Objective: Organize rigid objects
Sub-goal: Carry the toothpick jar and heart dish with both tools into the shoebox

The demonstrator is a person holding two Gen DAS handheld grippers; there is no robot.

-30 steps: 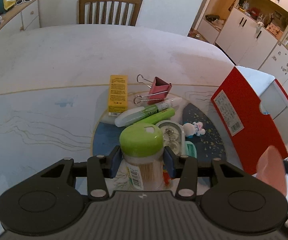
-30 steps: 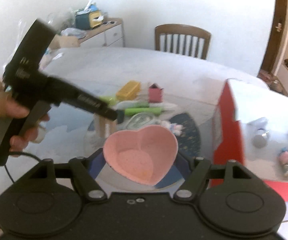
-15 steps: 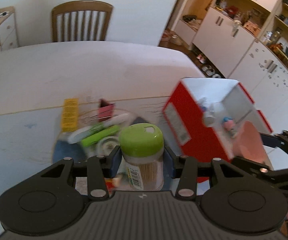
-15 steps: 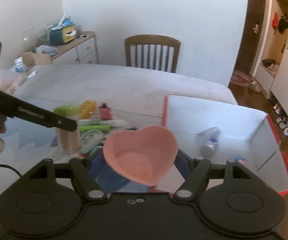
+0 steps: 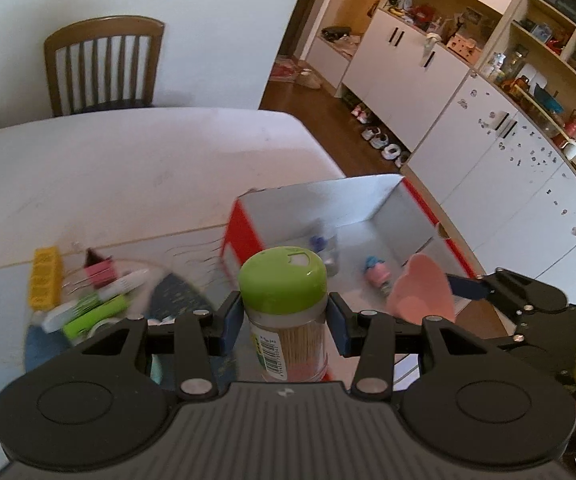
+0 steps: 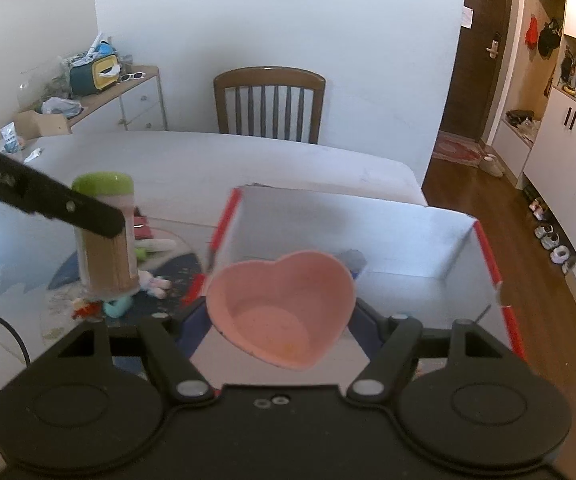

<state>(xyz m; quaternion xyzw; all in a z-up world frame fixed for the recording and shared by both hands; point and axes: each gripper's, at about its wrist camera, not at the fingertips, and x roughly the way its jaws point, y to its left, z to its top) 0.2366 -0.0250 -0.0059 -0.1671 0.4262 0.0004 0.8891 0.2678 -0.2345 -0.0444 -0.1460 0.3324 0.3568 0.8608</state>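
Note:
My left gripper (image 5: 284, 322) is shut on a clear toothpick jar (image 5: 288, 320) with a green lid, held in the air just left of the red and white box (image 5: 387, 204). My right gripper (image 6: 278, 320) is shut on a pink heart-shaped dish (image 6: 280, 304), held over the box's near edge (image 6: 399, 236). In the right wrist view the jar (image 6: 106, 236) hangs at the left with a left fingertip (image 6: 88, 216) across it. In the left wrist view the dish (image 5: 421, 290) shows at the right. Inside the box lie a small bottle (image 5: 327, 250) and a pink figure (image 5: 377, 272).
On the table's left lie a yellow box (image 5: 44, 282), a pink binder clip (image 5: 98, 270), green and white markers (image 5: 96, 312) and small toys (image 6: 152, 284) on a dark blue mat (image 5: 176, 296). A wooden chair (image 6: 270, 104) stands behind the white table (image 5: 128, 160). White cabinets (image 5: 487, 152) line the right.
Both grippers have moved right and upward with their objects, from over the pile of items toward the box. The box interior has come into view.

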